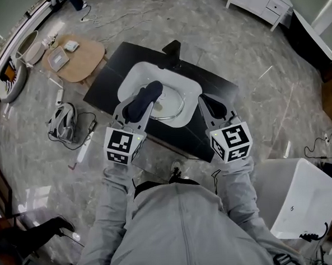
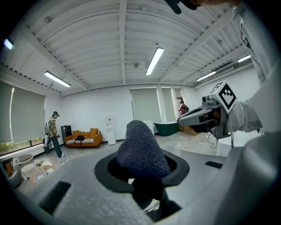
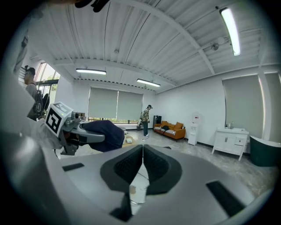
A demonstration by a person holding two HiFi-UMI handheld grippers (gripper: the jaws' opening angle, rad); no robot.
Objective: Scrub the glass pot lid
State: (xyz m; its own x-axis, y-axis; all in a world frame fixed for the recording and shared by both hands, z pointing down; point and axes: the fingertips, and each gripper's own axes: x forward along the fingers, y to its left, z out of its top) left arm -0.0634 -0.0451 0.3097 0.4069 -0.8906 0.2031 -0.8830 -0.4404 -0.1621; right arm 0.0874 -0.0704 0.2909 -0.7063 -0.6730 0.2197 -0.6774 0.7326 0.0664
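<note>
Left gripper (image 2: 142,169): 2 jaws clamped on a dark knitted scrubber (image 2: 141,149).
Right gripper (image 3: 142,163): jaws pressed together, nothing between.
Glass pot lid (image 1: 167,105): lies in white sink (image 1: 133,76), below the scrubber.

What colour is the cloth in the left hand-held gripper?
Dark blue cloth; best in left gripper view.

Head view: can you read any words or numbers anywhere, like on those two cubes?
No words or numbers can be read.
Left gripper and right gripper: only black-and-white square markers.
Dark cloth in the left jaws: no print.
White bin: small dark mark, too small to read.
</note>
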